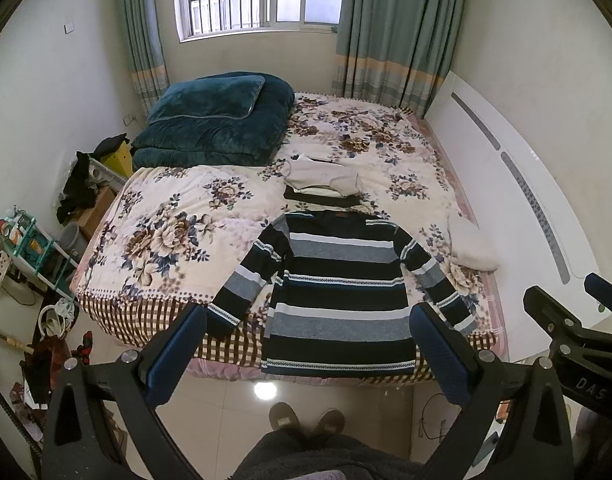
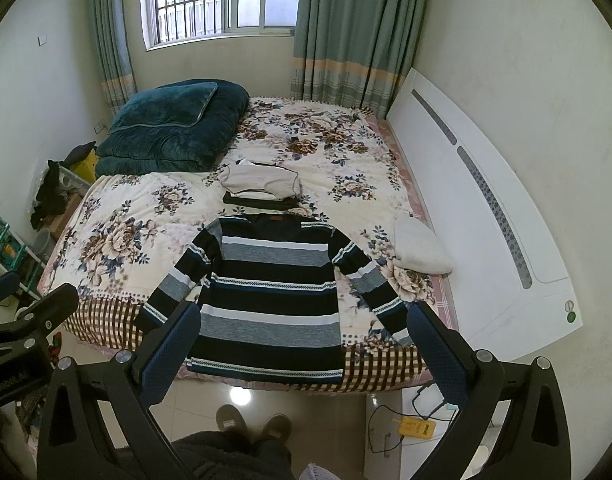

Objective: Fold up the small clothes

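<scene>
A small striped sweater (image 1: pixel 339 292), navy, grey and white, lies flat on the floral bed cover (image 1: pixel 174 216) with both sleeves spread; its hem hangs at the near bed edge. It also shows in the right wrist view (image 2: pixel 272 300). Beyond its collar lies a pile of folded clothes (image 1: pixel 321 184), white on top of dark, also in the right wrist view (image 2: pixel 262 186). My left gripper (image 1: pixel 307 354) is open and empty, held above the floor before the bed. My right gripper (image 2: pixel 304 354) is open and empty, level with the sweater's hem; it also shows at the left wrist view's right edge (image 1: pixel 577 320).
A folded teal quilt (image 1: pixel 214 120) sits at the bed's far left. A white pillow (image 1: pixel 471 248) lies at the right edge by the white headboard (image 1: pixel 517 184). Clutter and a shelf (image 1: pixel 30 240) stand left of the bed. A yellow device with cables (image 2: pixel 415 428) lies on the floor.
</scene>
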The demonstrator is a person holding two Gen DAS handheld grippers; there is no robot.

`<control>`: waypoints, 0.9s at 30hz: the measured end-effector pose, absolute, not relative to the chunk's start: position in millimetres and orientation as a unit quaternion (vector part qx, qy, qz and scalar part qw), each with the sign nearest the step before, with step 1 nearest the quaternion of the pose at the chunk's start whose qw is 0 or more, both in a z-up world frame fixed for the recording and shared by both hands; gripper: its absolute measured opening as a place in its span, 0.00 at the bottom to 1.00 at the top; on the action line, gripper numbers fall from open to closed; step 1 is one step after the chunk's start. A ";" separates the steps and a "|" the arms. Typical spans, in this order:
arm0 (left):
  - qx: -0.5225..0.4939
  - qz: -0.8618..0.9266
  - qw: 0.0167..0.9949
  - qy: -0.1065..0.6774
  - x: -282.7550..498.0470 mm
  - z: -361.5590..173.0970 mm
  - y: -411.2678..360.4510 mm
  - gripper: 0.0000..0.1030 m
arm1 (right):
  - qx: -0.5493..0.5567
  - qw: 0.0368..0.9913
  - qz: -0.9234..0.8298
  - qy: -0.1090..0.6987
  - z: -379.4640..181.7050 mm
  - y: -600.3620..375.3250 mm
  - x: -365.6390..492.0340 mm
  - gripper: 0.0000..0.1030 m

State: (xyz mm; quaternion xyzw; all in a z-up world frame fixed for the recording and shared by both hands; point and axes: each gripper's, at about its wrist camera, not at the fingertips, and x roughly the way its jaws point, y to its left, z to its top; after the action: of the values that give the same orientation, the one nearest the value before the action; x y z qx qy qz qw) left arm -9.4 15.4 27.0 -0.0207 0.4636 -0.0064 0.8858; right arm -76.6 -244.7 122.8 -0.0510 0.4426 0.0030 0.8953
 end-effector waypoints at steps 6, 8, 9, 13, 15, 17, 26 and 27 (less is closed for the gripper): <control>-0.019 -0.006 0.887 0.462 -11.7 25.7 16.3 1.00 | -0.050 0.895 0.002 0.443 119.2 -241.1 -75.9 1.00; -0.015 -0.001 0.891 0.454 -12.0 26.2 17.5 1.00 | -0.045 0.892 -0.003 0.449 121.2 -240.1 -73.9 1.00; -0.008 0.003 0.893 0.450 -7.0 25.5 16.5 1.00 | -0.042 0.891 -0.006 0.451 119.3 -242.1 -71.8 1.00; 0.013 -0.001 0.895 0.445 16.5 8.0 11.7 1.00 | -0.021 0.884 -0.029 0.466 101.9 -256.6 -56.0 1.00; 0.017 -0.005 0.896 0.444 32.8 -5.3 10.9 1.00 | 0.001 0.880 -0.047 0.472 84.9 -270.8 -41.6 1.00; 0.027 -0.011 0.895 0.445 51.1 -24.9 7.5 1.00 | 0.026 0.876 -0.077 0.476 47.8 -283.4 -13.1 1.00; 0.075 -0.002 0.850 0.522 153.4 -162.2 -33.0 1.00 | 0.173 0.791 -0.245 0.534 -151.3 -435.2 44.0 1.00; 0.076 0.000 0.846 0.528 163.6 -178.9 -36.9 1.00 | 0.189 0.782 -0.262 0.534 -172.1 -454.9 44.2 1.00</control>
State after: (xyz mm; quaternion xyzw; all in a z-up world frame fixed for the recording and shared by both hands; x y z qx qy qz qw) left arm 163.6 -36.9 -178.9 0.0763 0.5276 -0.0003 0.8461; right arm 44.2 -454.9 -172.1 0.1892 0.5337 -0.2618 0.7815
